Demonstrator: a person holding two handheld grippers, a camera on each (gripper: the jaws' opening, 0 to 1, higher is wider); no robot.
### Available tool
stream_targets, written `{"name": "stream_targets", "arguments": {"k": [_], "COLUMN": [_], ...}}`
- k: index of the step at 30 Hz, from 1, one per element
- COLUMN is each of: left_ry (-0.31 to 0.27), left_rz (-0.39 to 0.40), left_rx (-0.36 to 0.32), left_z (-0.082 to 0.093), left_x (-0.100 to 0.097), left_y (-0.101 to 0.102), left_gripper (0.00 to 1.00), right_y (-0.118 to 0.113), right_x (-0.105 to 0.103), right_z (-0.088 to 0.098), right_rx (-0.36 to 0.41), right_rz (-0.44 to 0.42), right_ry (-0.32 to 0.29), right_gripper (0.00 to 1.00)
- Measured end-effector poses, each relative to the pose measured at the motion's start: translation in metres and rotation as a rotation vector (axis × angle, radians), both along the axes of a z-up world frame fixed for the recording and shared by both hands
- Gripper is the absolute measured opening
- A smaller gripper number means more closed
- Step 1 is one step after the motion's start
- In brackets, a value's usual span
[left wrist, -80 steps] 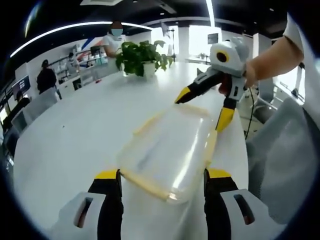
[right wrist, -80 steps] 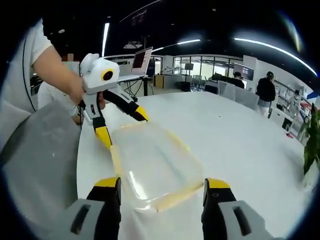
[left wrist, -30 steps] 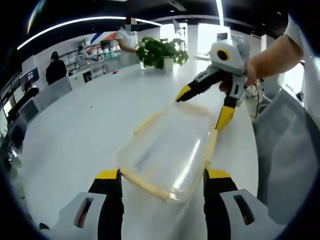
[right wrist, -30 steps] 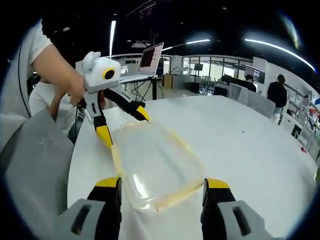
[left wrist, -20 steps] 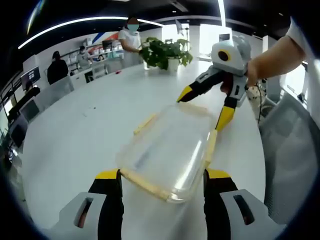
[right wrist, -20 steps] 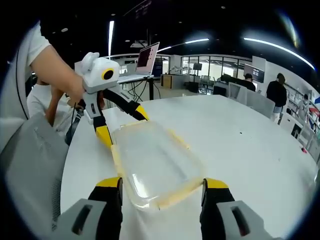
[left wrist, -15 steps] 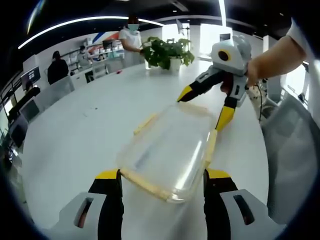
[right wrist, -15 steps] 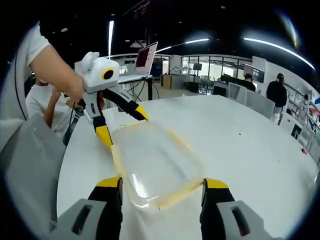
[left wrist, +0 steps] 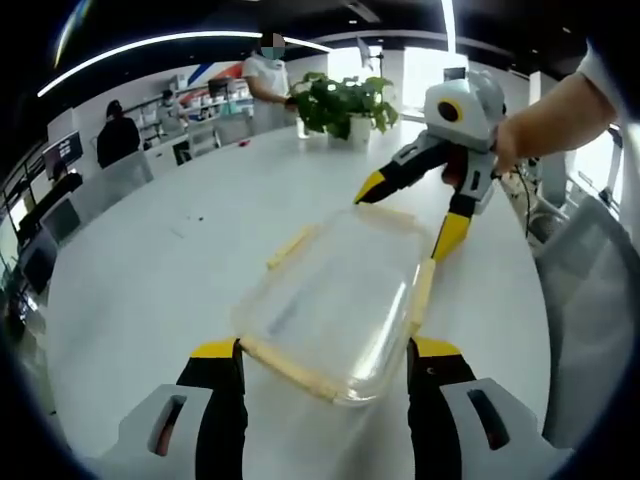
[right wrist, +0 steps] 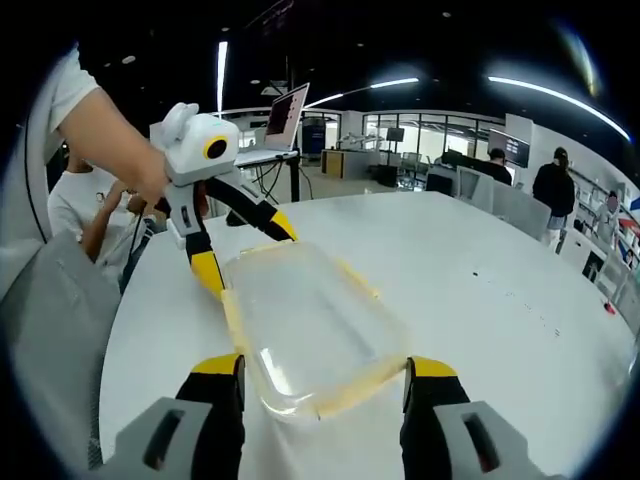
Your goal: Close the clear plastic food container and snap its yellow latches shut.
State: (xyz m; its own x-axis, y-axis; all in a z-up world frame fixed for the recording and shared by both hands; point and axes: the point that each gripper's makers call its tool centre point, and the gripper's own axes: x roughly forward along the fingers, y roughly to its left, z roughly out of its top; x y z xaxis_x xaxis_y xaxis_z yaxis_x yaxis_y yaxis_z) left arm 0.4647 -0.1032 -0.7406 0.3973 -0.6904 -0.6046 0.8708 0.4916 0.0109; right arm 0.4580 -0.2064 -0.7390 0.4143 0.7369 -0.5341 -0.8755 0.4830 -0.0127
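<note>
The container (left wrist: 335, 300) lies lid-on on the desk (left wrist: 150, 270), a gripper at each end. Left gripper (left wrist: 325, 365) and right gripper (right wrist: 322, 375) spread their fingers wide, bracketing its ends without gripping, probably to steady it for latching.

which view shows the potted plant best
The left gripper view: the potted plant stands whole, leaves and white pot, at the far side of the white table. In the right gripper view I can't make it out.

A big white table (left wrist: 150, 260) has a green plant (left wrist: 340, 100) in a white pot at its far edge. People (left wrist: 118, 140) stand far behind it. An open laptop (right wrist: 284, 118) sits on a desk. Long lights (right wrist: 545, 90) glow overhead.
</note>
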Motion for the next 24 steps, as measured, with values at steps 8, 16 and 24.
{"name": "stream_targets", "arguments": {"k": [8,16,24], "left_ry": [0.011,-0.004,-0.033], "left_rz": [0.004,0.013,0.041], "left_rx": [-0.012,-0.021,-0.022], "left_z": [0.001,0.008,0.014], "left_x": [-0.001,-0.002,-0.002], "left_y": [0.000,0.004,0.003], "left_gripper": [0.65,0.67,0.99], "right_y": [0.000,-0.003,-0.004], "right_x": [-0.002,-0.007,-0.003], "right_z": [-0.002,0.003,0.015], "right_rx": [-0.024,-0.008,0.056], "right_rz": [0.002,-0.005,-0.064], "right_ry": [-0.030,-0.018,0.002], "right_gripper": [0.62,0.66,0.99]}}
